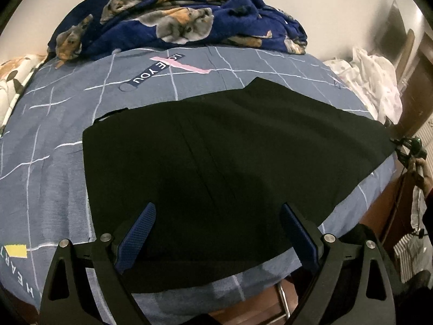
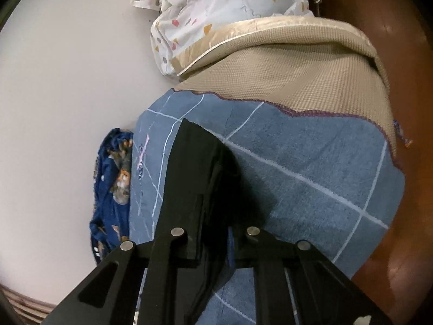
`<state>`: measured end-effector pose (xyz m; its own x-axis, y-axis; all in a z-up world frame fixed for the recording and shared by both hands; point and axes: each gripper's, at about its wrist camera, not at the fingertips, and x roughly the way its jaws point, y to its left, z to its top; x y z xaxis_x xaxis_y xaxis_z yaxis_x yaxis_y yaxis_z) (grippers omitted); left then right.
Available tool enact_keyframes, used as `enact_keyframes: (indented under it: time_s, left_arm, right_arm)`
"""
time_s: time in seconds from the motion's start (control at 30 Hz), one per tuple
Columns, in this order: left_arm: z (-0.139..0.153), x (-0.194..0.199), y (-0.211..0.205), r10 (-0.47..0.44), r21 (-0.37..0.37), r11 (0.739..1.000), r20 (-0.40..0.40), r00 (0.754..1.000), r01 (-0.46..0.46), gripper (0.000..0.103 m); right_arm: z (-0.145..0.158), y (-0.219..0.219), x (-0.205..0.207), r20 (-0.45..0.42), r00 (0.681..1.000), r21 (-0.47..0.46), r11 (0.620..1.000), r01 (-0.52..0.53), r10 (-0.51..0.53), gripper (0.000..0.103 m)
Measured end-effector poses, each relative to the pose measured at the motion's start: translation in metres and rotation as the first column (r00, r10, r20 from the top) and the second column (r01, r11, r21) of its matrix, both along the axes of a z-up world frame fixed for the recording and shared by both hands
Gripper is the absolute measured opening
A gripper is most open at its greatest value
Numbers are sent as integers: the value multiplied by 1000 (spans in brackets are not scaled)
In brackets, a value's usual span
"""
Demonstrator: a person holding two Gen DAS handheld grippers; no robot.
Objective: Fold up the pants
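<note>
Left gripper (image 1: 216, 233) gapes above the black pants (image 1: 230, 149) – right gripper (image 2: 213, 216) pinches their edge – on the blue bedsheet (image 1: 54, 162)

Your left tool (image 1: 217, 233) hovers over the near edge of the pants (image 1: 230, 149), spread flat on the bed (image 1: 54, 162). Beyond them, a blanket (image 1: 176, 19) is heaped at the far side. Your right tool (image 2: 213, 233) clamps the pants' right-hand end.
</note>
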<state>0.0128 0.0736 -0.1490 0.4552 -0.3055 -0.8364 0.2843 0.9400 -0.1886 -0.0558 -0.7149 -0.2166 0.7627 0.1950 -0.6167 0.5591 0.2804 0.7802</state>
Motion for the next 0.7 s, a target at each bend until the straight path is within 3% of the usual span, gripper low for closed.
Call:
enact_keyframes:
  time_s: [0.17,0.33,0.57,0.7]
  left_arm:
    - [3,-2,-2,-11,5,1000,13,1000,11,93]
    - [5,-5,-10,-28,59,998,48,998,25,93]
    - [3,-4,-2,27,65,997,45,999,-30,93]
    - [-3,-2,-3,47,129,990,33,998,-51,93]
  right_arm:
    - [7,4,-1,9,1000,-30,999,22,-22,12]
    - [8,5,-3,20,999,-31,999,35,-34,12]
    - [10,6,2,-16,1000,-55,998,24,-25,12]
    - [6,6,0,-19,999,-46,998,39,-40,12]
